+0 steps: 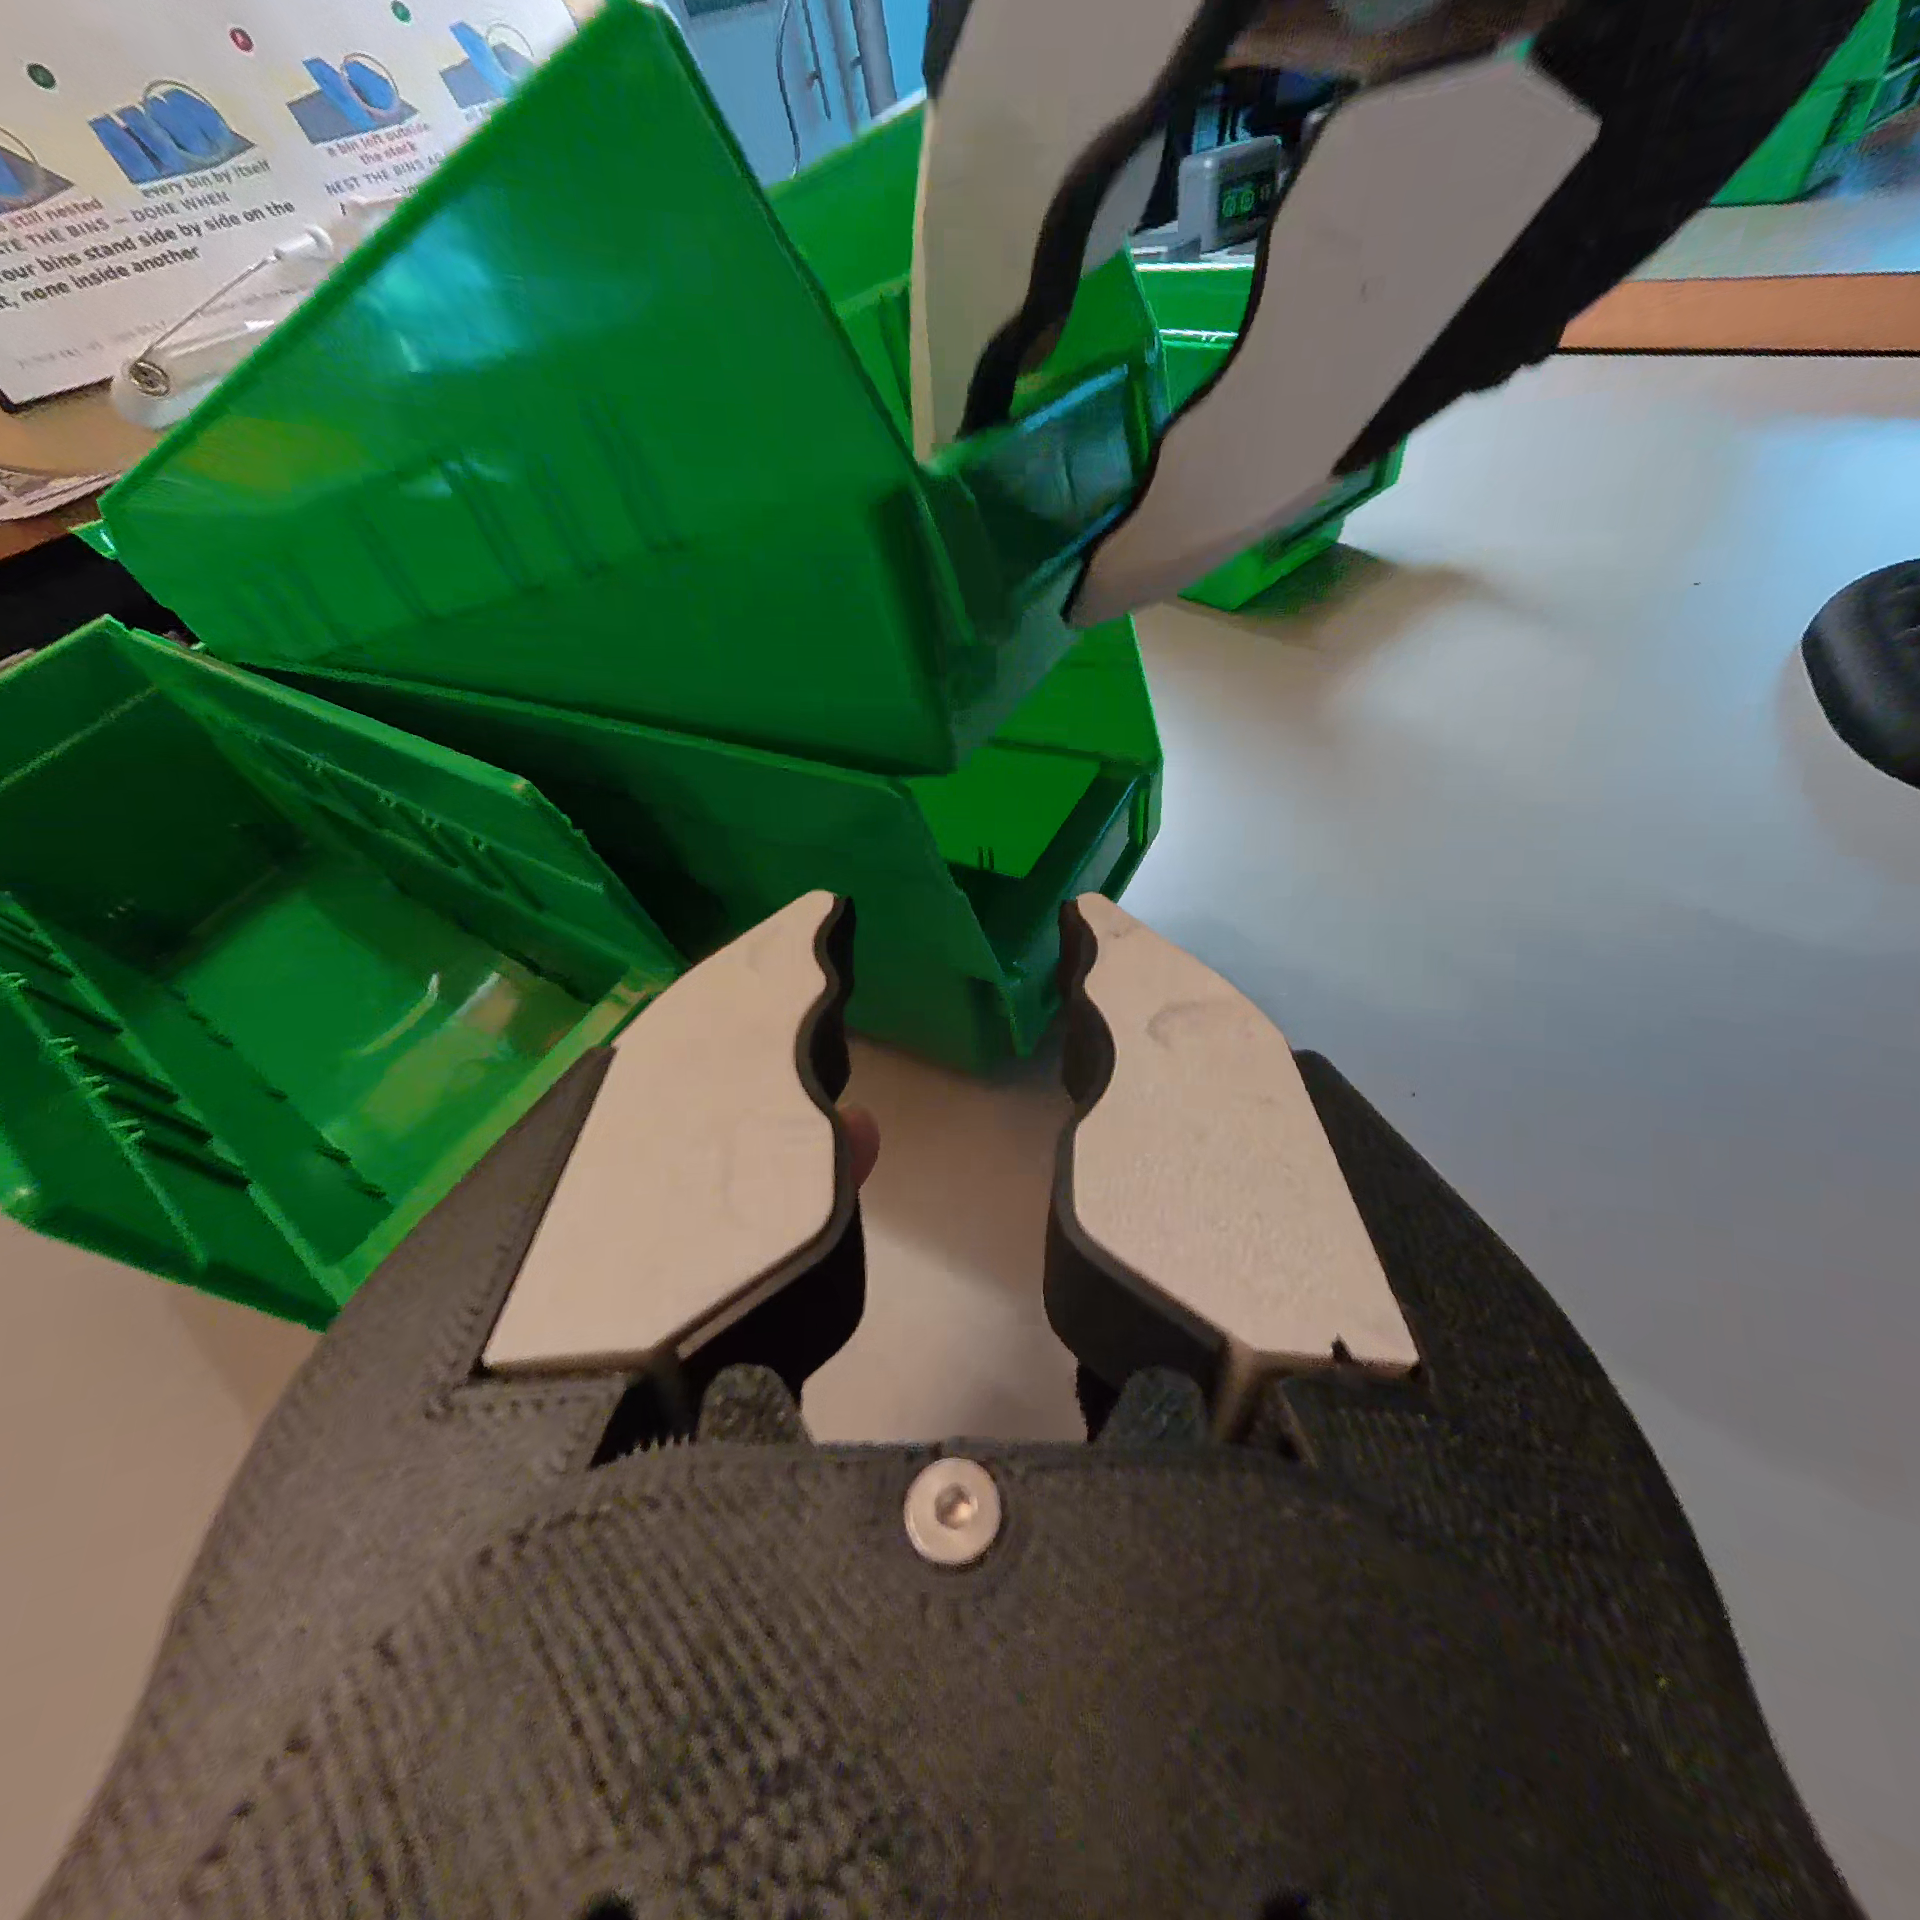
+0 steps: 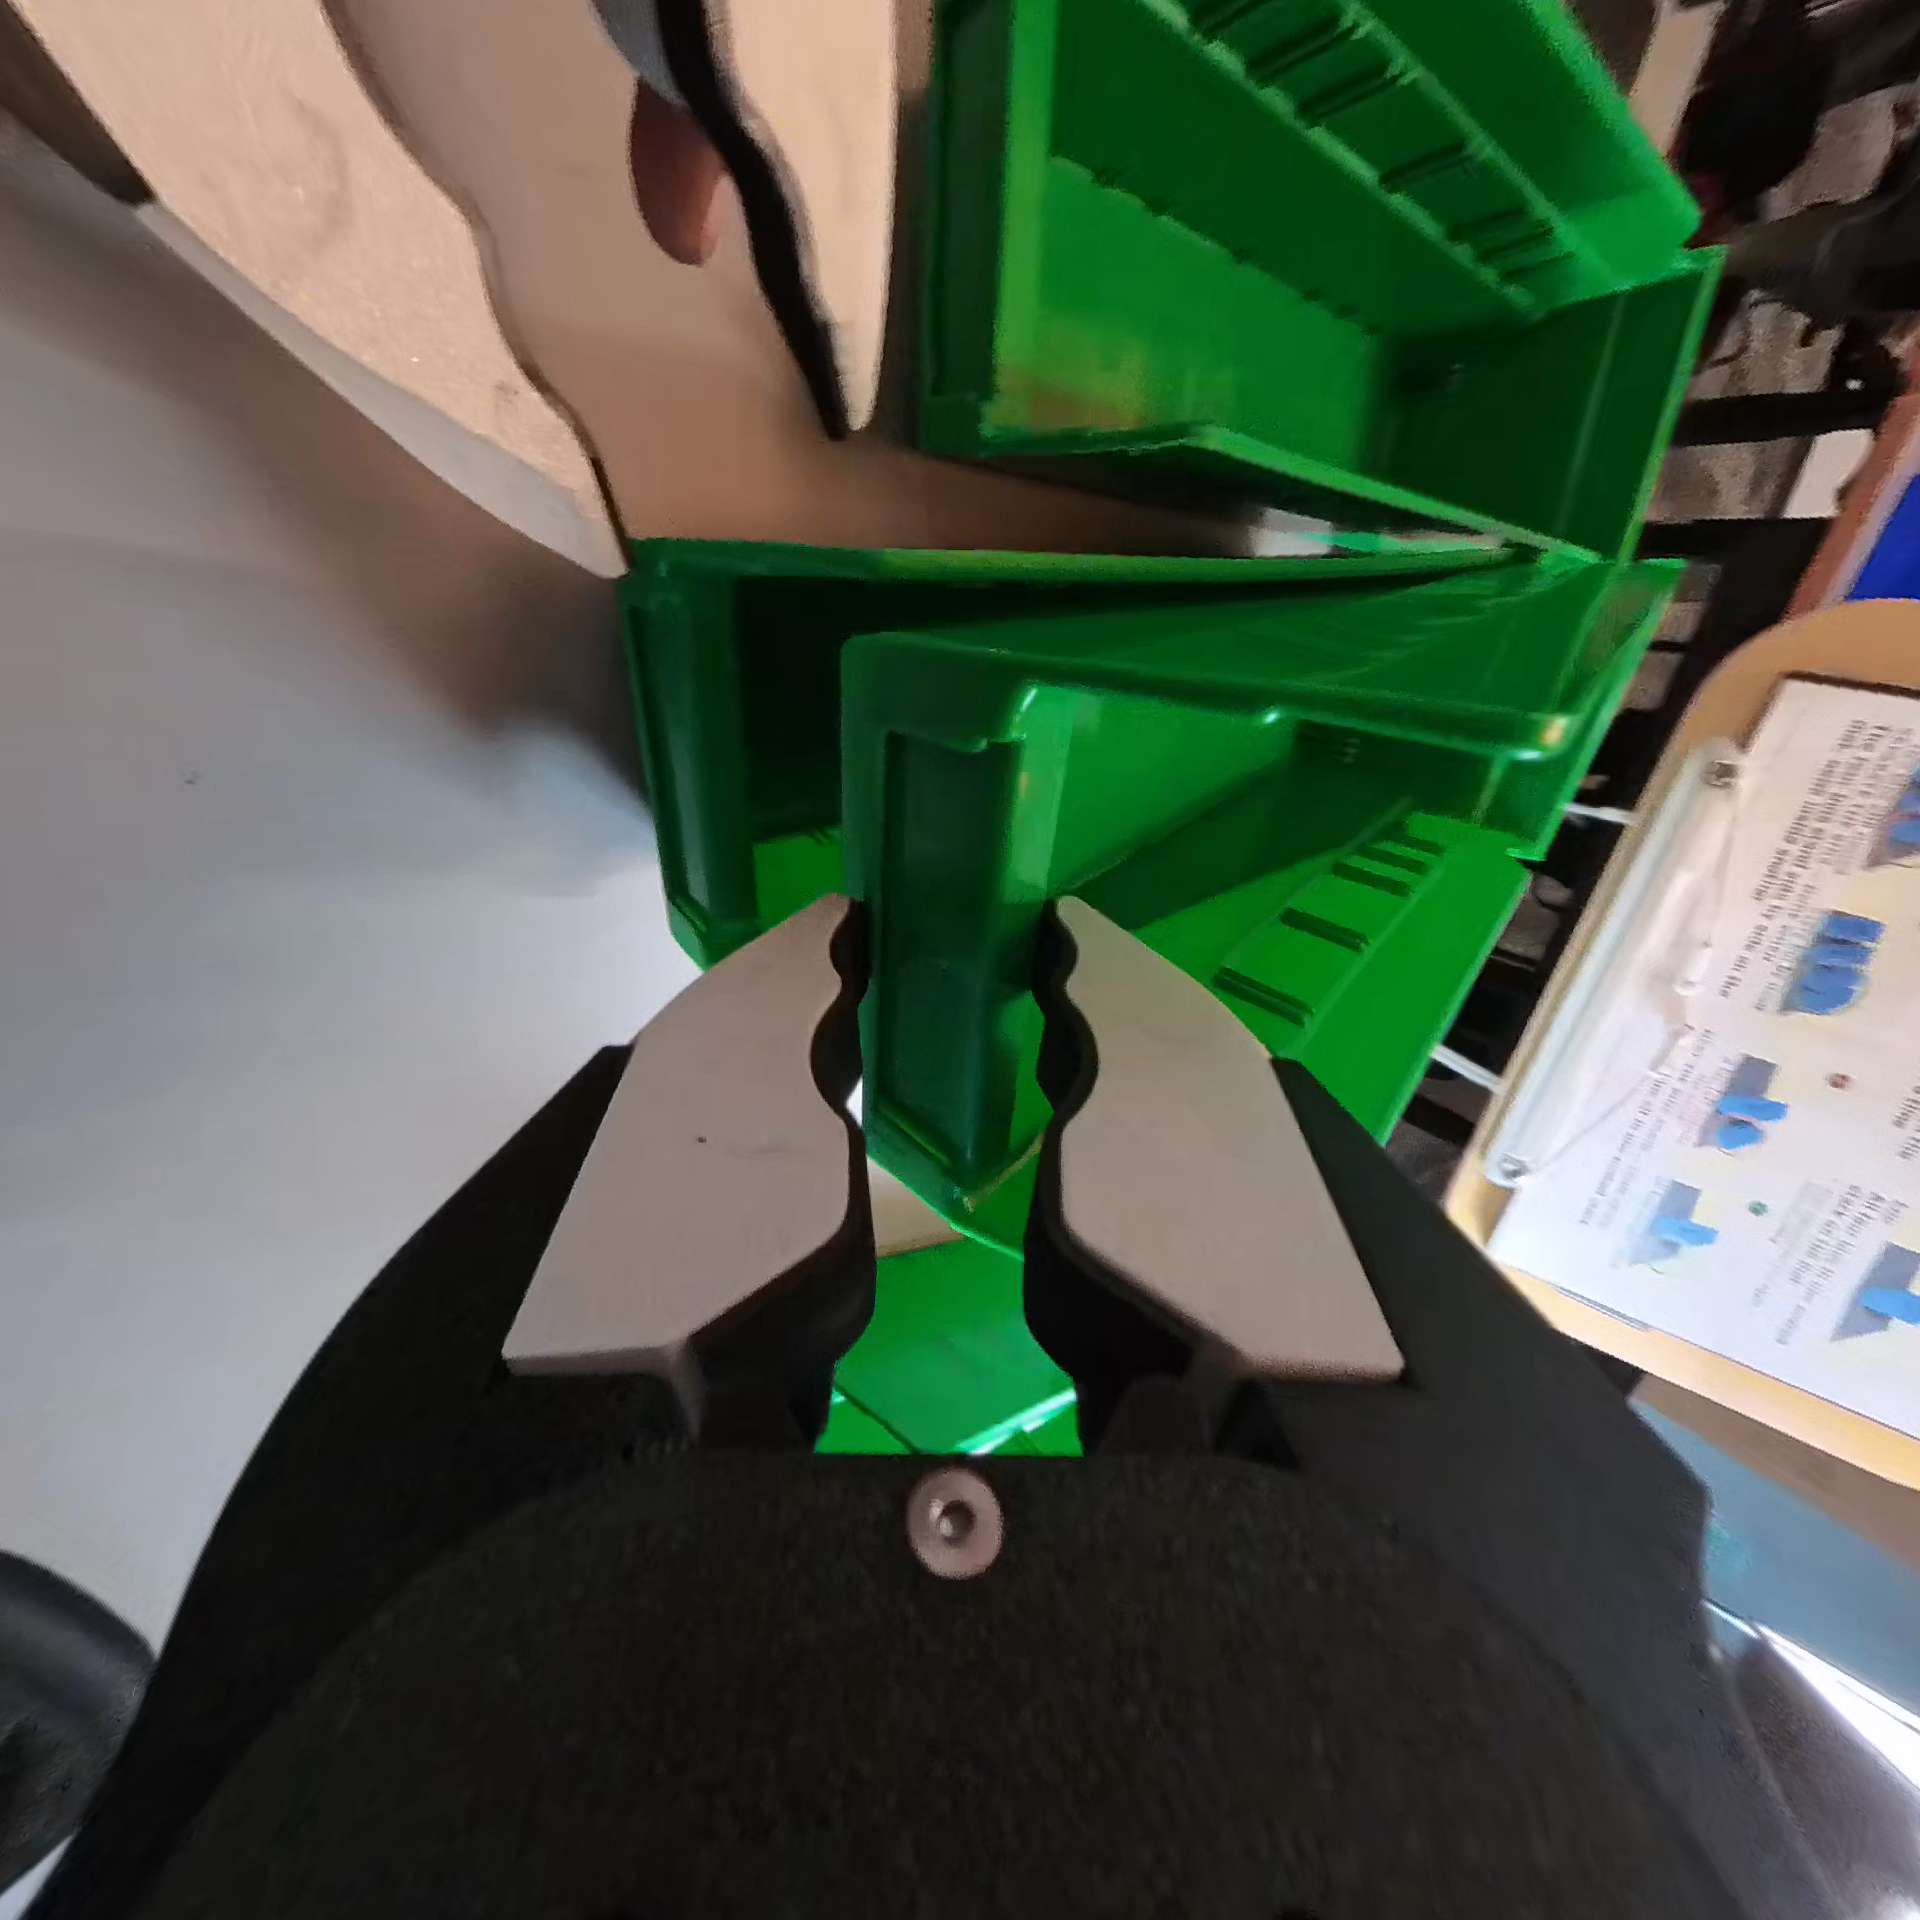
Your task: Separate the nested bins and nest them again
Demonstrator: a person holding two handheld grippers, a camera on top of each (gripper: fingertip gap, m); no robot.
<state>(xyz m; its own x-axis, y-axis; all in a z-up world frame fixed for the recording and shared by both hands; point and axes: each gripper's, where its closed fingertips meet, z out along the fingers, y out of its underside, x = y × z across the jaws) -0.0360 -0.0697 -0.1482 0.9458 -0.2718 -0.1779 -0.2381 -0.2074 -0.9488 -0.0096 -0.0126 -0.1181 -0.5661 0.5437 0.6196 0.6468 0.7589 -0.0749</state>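
Observation:
My right gripper [image 2: 951,935] is shut on the front lip of a green bin [image 2: 1143,769] and holds it tilted above a second green bin [image 2: 717,665] that it partly sits in. In the left wrist view the right gripper [image 1: 1101,499] comes in from the top, and the held bin [image 1: 520,436] leans up over the lower bin [image 1: 831,821]. My left gripper [image 1: 958,925] is open, its tips at the lower bin's front corner. It also shows in the right wrist view [image 2: 727,488] at the upper left.
A third green bin [image 1: 260,997] stands alone on the white table [image 1: 1507,935] at the left. Another green bin [image 1: 1288,540] stands behind the stack. A clipboard with an instruction sheet [image 1: 156,229] lies at the far left. A dark round object [image 1: 1870,665] sits at the right edge. My right fingertips sit around 8 cm from my left ones.

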